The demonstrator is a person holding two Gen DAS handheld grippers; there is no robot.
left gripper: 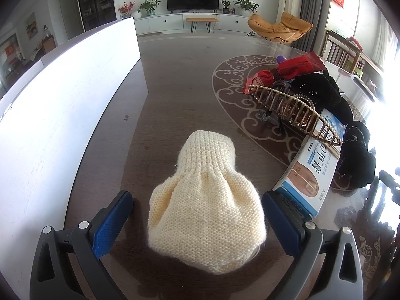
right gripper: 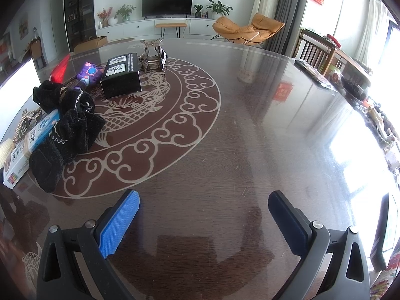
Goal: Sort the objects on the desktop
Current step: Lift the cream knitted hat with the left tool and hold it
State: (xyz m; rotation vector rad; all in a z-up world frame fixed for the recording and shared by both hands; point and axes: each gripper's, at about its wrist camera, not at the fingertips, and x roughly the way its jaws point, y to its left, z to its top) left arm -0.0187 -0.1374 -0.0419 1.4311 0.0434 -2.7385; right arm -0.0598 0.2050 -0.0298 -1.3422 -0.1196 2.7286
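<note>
My left gripper (left gripper: 197, 221) has its jaws spread wide, blue pads clear on both sides of the cream knitted wool hat (left gripper: 205, 200). The hat lies flat on the dark glossy glass-topped surface (left gripper: 175, 80) between the pads; neither pad presses it. White flat board (left gripper: 62, 105) sits along the left of the hat, well apart from it. Right of the hat, just beside my right-hand pad: long blue-and-white cardboard box with a toenail picture (left gripper: 312, 175). Across the box's far end leans a brown wire hair comb edged with pearls (left gripper: 295, 110). Behind that, a pile: black velvet pouches with bead trim (left gripper: 322, 92), red foil snack packet (left gripper: 300, 66).

My right gripper (right gripper: 203, 222) has jaws spread too, nothing between them, only bare surface with the cream swirl pattern ahead. In the right wrist view, far left: the same black pouches (right gripper: 67, 125) resting against the blue-and-white box (right gripper: 25, 147), purple plastic toy (right gripper: 90, 73), glossy black rectangular box with white picture labels (right gripper: 122, 76), small dark carved ornament (right gripper: 152, 55) behind it.
</note>
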